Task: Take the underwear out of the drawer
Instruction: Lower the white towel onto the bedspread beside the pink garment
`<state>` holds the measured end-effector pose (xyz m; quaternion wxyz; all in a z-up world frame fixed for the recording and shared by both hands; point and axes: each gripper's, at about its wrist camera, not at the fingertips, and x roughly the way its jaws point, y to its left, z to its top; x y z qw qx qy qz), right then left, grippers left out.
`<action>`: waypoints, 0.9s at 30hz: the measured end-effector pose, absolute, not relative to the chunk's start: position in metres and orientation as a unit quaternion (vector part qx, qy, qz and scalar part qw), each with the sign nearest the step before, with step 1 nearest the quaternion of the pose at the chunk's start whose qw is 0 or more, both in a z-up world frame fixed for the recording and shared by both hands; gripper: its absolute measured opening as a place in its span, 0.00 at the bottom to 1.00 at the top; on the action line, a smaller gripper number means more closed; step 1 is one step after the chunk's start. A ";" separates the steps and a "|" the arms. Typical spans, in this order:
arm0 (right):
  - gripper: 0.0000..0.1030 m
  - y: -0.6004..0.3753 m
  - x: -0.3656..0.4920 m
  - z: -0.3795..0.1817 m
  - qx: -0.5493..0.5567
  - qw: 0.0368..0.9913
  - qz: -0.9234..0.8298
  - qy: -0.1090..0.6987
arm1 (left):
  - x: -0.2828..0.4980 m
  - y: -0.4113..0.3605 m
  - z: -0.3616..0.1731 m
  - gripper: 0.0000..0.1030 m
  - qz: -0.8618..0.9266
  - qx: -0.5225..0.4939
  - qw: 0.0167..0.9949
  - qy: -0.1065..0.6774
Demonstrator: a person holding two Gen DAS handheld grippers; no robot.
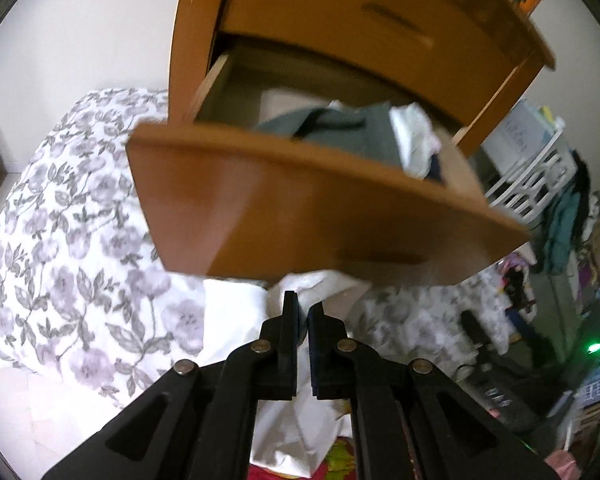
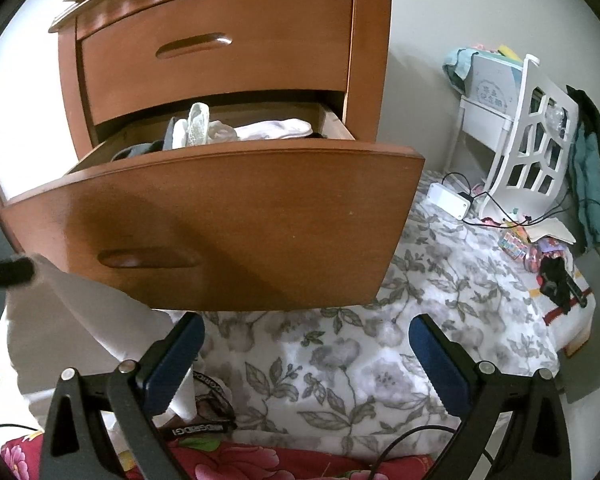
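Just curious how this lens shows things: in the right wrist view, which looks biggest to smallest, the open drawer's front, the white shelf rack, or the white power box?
1. Open drawer front, though nearness exaggerates it.
2. White shelf rack.
3. White power box.

My left tongs (image 1: 303,307) were matte black plastic, two flat narrow fingers with a dark blue pad inside each. Round silver rivets pinned the linkage, and long slots were cut into the outer arms. My right tongs (image 2: 306,342) matched: black arms, silver rivets, triangular cut-outs, and thick blue pads (image 2: 171,364) with ridged lower edges.
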<state>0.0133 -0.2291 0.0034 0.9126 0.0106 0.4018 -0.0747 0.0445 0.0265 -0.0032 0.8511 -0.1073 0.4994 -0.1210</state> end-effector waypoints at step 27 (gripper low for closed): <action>1.00 -0.223 0.014 0.001 -0.004 0.911 -0.072 0.406 | 0.040 0.015 -0.075 0.52 -0.079 -0.069 0.810 0.577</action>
